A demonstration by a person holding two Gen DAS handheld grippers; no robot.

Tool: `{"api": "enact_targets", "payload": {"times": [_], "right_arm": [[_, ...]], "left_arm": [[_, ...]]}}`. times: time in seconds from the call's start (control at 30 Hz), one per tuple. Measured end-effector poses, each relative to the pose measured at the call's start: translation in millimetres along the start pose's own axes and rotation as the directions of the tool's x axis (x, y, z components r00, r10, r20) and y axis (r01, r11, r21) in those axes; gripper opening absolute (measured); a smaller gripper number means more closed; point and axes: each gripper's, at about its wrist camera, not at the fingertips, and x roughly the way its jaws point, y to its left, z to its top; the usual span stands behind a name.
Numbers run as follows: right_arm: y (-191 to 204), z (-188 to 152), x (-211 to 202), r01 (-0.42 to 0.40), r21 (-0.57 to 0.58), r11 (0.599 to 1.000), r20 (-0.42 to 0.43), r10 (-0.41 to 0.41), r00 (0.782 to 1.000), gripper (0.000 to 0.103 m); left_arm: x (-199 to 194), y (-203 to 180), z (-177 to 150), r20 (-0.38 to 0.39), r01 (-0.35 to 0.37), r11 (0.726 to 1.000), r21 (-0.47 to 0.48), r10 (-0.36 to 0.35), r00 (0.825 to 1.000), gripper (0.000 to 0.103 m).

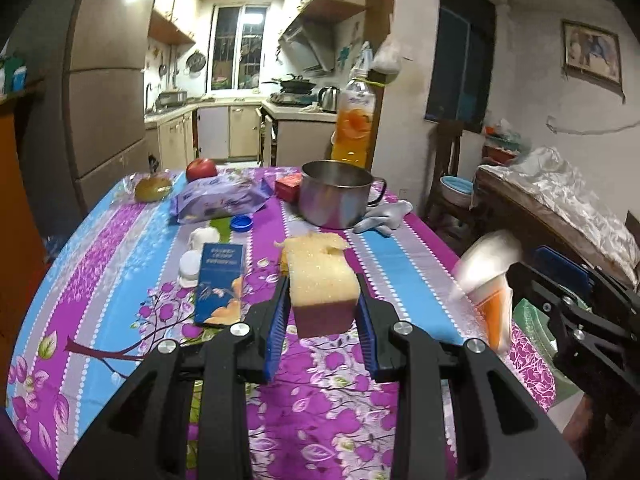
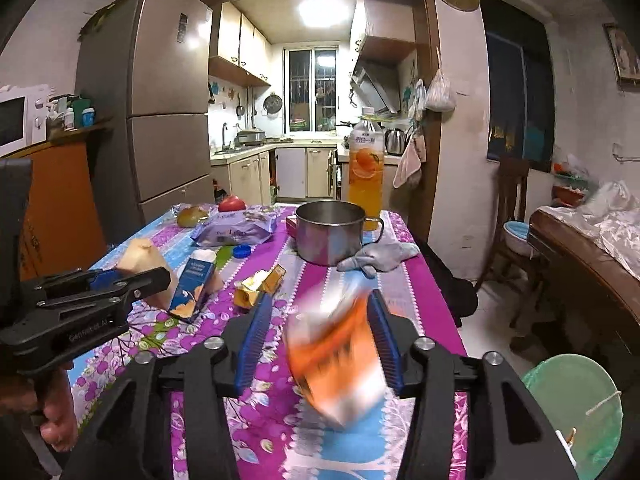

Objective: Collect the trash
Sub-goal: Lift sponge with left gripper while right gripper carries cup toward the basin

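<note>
Floral table (image 1: 100, 264), steel pot (image 1: 334, 194), blue carton (image 1: 220, 280) near held sponge (image 1: 322, 280).

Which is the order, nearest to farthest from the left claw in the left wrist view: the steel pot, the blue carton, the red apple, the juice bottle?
From the left claw:
1. Blue carton, lying just ahead on the left.
2. Steel pot, farther, ahead and slightly right.
3. Red apple, far left, near the table's back edge.
4. Juice bottle, behind the pot, farthest.

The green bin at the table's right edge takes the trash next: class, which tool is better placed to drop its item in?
Right. The right tool holds the blurred orange-white wrapper close to the green bin; the left tool holds its sponge over mid-table.
</note>
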Motion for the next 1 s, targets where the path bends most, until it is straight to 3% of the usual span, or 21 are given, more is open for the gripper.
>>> {"api": "enact_targets", "payload": {"times": [0.17, 0.27, 0.33, 0.4, 0.5, 0.57, 0.63, 0.73, 0.83, 0.87, 0.9, 0.93, 1.0], "right_arm": [[-29, -19, 24, -0.108, 0.084, 0.991, -0.1, 0.116, 0.988, 0.042], [-61, -17, 19, -0.103, 0.146, 0.984, -0.09, 0.117, 0.989, 0.042], [-83, -19, 18, -0.051, 0.135, 0.989, -0.118, 0.067, 0.991, 0.042], [-101, -28, 29, -0.054, 0.157, 0.986, -0.182, 0.082, 0.98, 0.042], [-124, -56, 52, -0.085, 0.211, 0.974, -0.278, 0.143, 0.95, 0.057], [-139, -77, 73, -0.071, 0.275, 0.959, -0.325, 0.162, 0.932, 0.058], [-143, -91, 84, -0.061, 0.324, 0.944, -0.333, 0.175, 0.927, 0.058], [-136, -102, 91, -0.053, 0.331, 0.942, -0.333, 0.169, 0.928, 0.058], [-131, -106, 64, -0.05, 0.384, 0.922, -0.239, 0.152, 0.959, 0.057], [-132, -109, 57, -0.071, 0.428, 0.901, -0.21, 0.176, 0.962, 0.056], [-145, -122, 50, -0.168, 0.593, 0.788, -0.128, 0.298, 0.946, 0.055], [-154, -132, 50, -0.222, 0.687, 0.692, -0.08, 0.375, 0.924, 0.051], [-156, -150, 60, -0.251, 0.769, 0.588, -0.057, 0.453, 0.89, 0.047]], "left_arm": [[12, -4, -5, -0.029, -0.008, 1.0, -0.01, 0.008, 1.0, 0.03], [14, 5, -6, -0.035, -0.019, 0.999, -0.035, 0.018, 0.999, 0.03], [14, 10, -6, -0.038, -0.016, 0.999, -0.05, 0.014, 0.999, 0.03], [14, 11, -6, -0.039, -0.01, 0.999, -0.053, 0.008, 0.999, 0.03], [15, 12, -8, -0.05, 0.017, 0.998, -0.058, -0.02, 0.999, 0.03], [20, 13, -12, -0.067, 0.032, 0.998, -0.057, -0.035, 0.997, 0.03], [23, 12, -13, -0.079, 0.043, 0.997, -0.059, -0.048, 0.996, 0.03], [27, 12, -15, -0.09, 0.053, 0.997, -0.058, -0.058, 0.994, 0.03], [28, 16, -16, -0.088, 0.054, 0.997, -0.059, -0.059, 0.994, 0.03], [28, 18, -17, -0.089, 0.051, 0.997, -0.062, -0.057, 0.994, 0.03], [29, 20, -18, -0.092, 0.052, 0.996, -0.066, -0.058, 0.994, 0.03], [31, 22, -19, -0.102, 0.056, 0.996, -0.074, -0.064, 0.993, 0.03], [36, 22, -20, -0.116, 0.063, 0.994, -0.085, -0.073, 0.991, 0.03]]}}
